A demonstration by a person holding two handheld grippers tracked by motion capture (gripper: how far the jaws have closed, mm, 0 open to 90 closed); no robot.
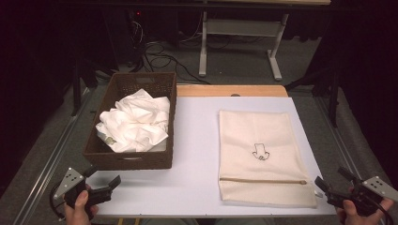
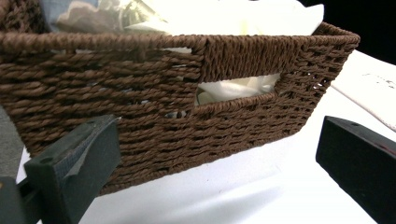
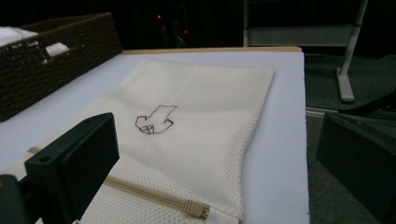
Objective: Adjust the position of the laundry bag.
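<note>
A cream mesh laundry bag (image 1: 263, 154) with a small dark emblem and a zipper (image 1: 263, 180) near its front end lies flat on the white table (image 1: 197, 140). It shows close up in the right gripper view (image 3: 187, 135). A brown woven basket (image 1: 110, 159) at the left holds crumpled white cloth (image 1: 136, 122); its handle wall fills the left gripper view (image 2: 187, 116). My left gripper (image 1: 101, 180) stands open just in front of the basket. My right gripper (image 1: 331, 185) stands open at the bag's front right corner, with nothing between its jaws.
A wooden strip (image 1: 230, 90) runs along the table's far edge. Beyond it stand a white desk frame (image 1: 239, 42) and loose cables (image 1: 159, 58) on the dark floor. The table's right edge (image 3: 306, 140) drops off beside the bag.
</note>
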